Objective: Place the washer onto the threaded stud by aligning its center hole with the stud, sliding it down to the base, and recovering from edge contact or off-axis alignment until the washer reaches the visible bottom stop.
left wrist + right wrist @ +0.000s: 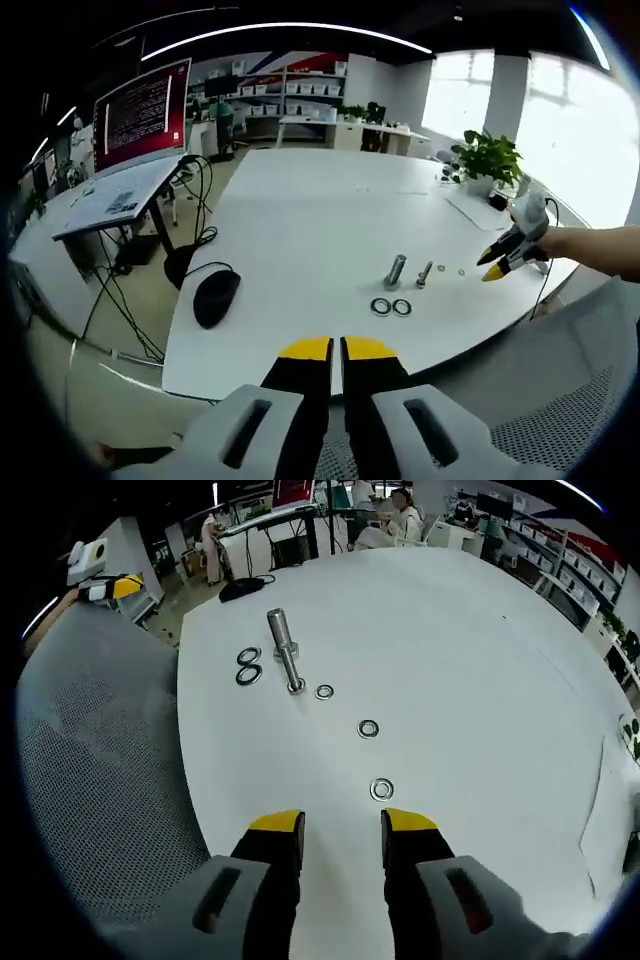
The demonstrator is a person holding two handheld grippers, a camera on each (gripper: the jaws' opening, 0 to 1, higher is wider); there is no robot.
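Note:
Near the table's edge, a thick threaded stud stands with a slimmer bolt beside it. Two dark ring washers lie next to them. Three small metal washers sit in a row, the nearest just ahead of my right gripper, then one and another by the bolt. The right gripper is open and holds nothing. My left gripper is shut and empty, held back off the table edge.
The white table carries a black mouse with its cable and a potted plant. A grey mesh chair stands at the table's edge. A desk with a monitor stands beyond; people sit far off.

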